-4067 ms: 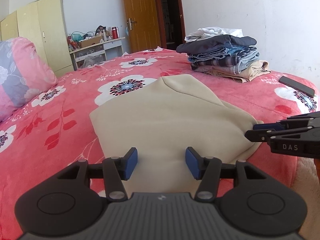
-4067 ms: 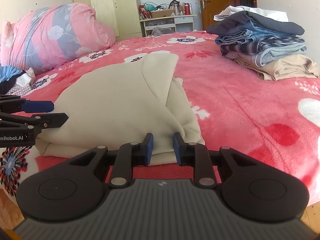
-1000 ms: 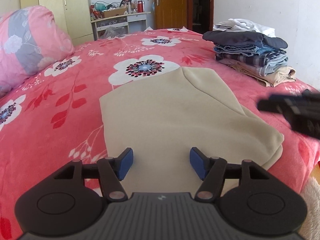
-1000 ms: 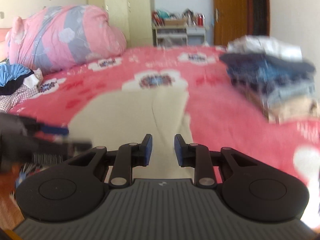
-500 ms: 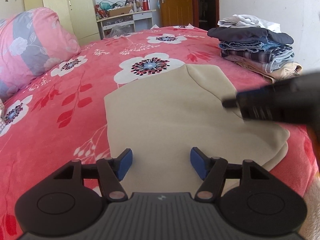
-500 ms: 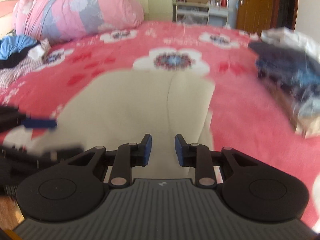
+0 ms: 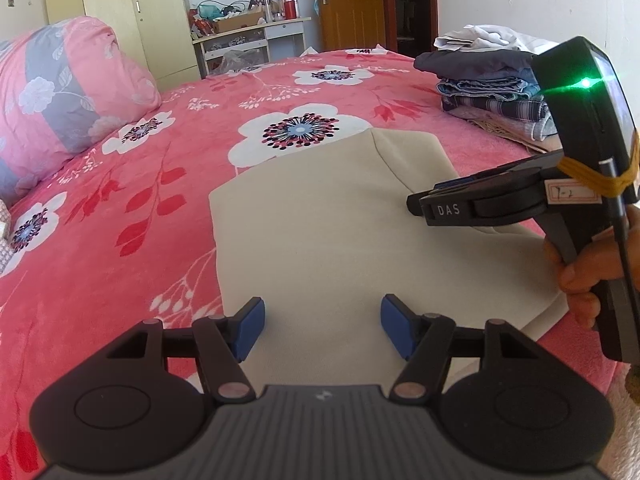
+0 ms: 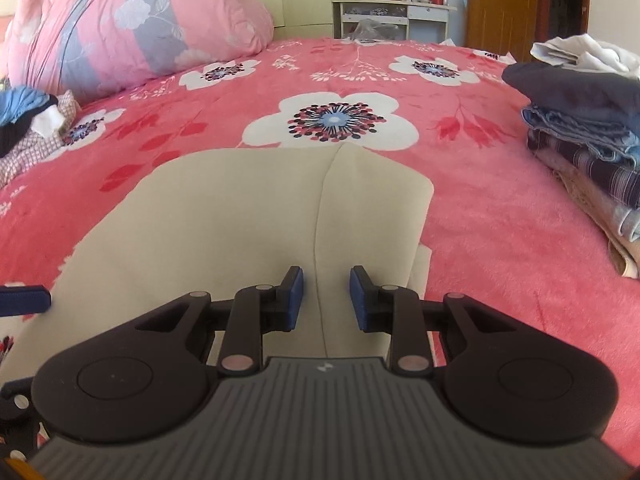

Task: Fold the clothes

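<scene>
Beige garment (image 7: 332, 232) lying flat, part-folded beside folded stack (image 7: 488, 88); left gripper (image 7: 322, 330) wide open, right gripper (image 8: 326, 298) part-open, both empty.

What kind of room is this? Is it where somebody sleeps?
Yes, it looks like a bedroom in a home. There is a big bed with a pink flowery blanket, a fat pink pillow at its head, and a tall wardrobe by the wall. A beige garment lies there for folding.

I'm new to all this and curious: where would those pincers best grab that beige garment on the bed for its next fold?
Probably the near edge of the beige garment, from the bedside: it lies flat, so only edges offer a pinch. The left gripper hangs open there.
</scene>
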Demonstrator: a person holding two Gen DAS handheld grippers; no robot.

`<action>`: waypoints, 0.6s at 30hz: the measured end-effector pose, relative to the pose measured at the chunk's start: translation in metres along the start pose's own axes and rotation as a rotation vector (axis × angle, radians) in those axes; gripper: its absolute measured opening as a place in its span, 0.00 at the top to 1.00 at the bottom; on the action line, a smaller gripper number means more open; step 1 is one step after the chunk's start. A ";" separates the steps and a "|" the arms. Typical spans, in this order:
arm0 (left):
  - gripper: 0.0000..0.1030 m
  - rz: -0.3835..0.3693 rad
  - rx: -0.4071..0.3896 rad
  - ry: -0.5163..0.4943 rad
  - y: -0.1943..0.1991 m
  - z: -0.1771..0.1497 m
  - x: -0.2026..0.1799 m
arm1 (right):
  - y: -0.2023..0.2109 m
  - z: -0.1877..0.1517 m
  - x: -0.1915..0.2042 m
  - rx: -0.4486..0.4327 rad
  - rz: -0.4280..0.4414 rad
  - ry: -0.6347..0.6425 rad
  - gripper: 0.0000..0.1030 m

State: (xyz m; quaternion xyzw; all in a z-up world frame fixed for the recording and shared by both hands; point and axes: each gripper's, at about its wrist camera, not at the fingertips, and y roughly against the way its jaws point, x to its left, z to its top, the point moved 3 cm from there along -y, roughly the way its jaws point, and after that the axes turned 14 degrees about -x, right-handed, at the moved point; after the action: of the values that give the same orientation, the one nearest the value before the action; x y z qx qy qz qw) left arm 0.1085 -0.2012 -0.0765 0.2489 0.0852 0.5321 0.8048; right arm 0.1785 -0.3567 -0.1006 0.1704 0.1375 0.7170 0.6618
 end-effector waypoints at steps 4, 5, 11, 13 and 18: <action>0.36 0.001 0.000 -0.004 -0.001 0.000 0.000 | 0.001 -0.001 -0.003 -0.003 0.009 -0.016 0.76; 0.36 0.001 0.000 -0.003 -0.001 0.000 -0.001 | 0.001 -0.001 -0.004 -0.005 0.011 -0.018 0.76; 0.36 0.004 0.002 0.001 -0.001 0.000 -0.002 | 0.003 -0.005 -0.005 -0.029 0.014 -0.027 0.76; 0.36 0.002 0.000 0.004 0.000 0.000 -0.001 | 0.004 -0.007 -0.005 -0.039 0.015 -0.031 0.76; 0.34 -0.034 -0.036 0.057 0.009 -0.005 0.010 | 0.006 -0.011 -0.006 -0.064 0.017 -0.041 0.76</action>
State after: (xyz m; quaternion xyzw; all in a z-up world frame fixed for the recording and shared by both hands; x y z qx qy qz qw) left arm 0.1037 -0.1883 -0.0751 0.2176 0.1026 0.5265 0.8154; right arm 0.1684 -0.3629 -0.1087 0.1650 0.0993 0.7230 0.6635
